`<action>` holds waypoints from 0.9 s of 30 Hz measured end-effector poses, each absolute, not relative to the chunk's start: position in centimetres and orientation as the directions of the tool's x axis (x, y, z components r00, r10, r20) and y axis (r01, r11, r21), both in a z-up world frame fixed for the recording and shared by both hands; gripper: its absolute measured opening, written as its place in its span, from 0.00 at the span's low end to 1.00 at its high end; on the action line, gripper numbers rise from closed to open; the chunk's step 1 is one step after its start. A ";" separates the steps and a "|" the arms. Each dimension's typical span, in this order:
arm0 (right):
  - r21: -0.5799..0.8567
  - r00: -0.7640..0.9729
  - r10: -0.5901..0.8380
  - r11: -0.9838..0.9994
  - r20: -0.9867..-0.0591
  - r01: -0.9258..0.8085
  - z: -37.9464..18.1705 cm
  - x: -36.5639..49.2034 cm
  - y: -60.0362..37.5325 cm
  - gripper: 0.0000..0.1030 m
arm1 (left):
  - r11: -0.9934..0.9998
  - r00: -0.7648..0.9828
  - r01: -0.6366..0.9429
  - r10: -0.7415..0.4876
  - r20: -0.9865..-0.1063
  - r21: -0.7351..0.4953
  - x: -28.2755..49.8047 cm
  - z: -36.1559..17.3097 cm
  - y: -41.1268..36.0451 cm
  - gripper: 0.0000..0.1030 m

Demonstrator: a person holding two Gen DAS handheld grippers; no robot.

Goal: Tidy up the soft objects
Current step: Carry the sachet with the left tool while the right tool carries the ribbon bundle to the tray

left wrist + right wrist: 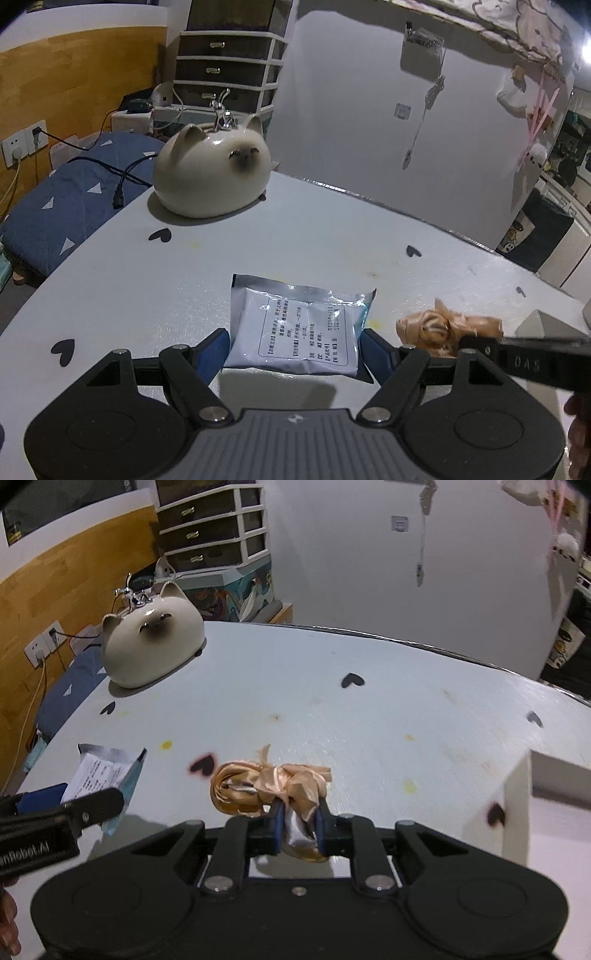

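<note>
While my left gripper (293, 345) holds a flat white sachet (295, 328) between its blue pads, my right gripper (298, 825) is clamped down tight on a bundle of peach satin ribbon (269, 788). On the left, the jaws stand fairly wide, one pad against each long edge of the sachet, which has printed text on its face and a torn silver strip along the top. It sits raised off the pale table (314, 236), throwing a shadow beneath it. On the right, the jaws are nearly together, pinching the near end of the ribbon bundle, with the knotted loops spilling out ahead of the fingertips above the table. From the left wrist view I see the ribbon (439, 326) just to the right of the sachet, with the right gripper's black finger crossing in front of it. From the right wrist view the sachet (105, 771) shows at the left edge, behind the left gripper's finger. At the far left corner of the table stands a glossy cat-shaped ceramic (210, 173), well apart from both grippers. A white box (546, 805) stands at the right edge of the table, near the ribbon.
</note>
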State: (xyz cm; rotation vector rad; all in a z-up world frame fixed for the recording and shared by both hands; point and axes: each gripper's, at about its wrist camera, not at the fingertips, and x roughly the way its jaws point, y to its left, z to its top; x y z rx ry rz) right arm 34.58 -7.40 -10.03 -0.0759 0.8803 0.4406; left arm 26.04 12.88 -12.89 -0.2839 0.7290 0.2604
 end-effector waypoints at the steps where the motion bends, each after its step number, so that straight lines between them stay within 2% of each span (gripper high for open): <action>1: 0.116 0.559 0.341 0.910 -0.756 -0.398 -9.8 34.2 -7.7 0.17 | 0.929 0.721 -0.330 0.134 -0.680 -0.167 25.8 -12.6 12.7 0.75; 14: 0.152 0.679 0.320 0.943 -0.661 -0.296 -5.7 29.1 -14.8 0.17 | 0.951 0.773 -0.260 0.102 -0.626 -0.167 23.5 -8.8 8.0 0.75; 27: 0.170 0.742 0.267 0.964 -0.615 -0.206 -3.6 27.0 -26.7 0.17 | 0.971 0.799 -0.158 0.021 -0.601 -0.177 24.1 -6.3 -2.6 0.75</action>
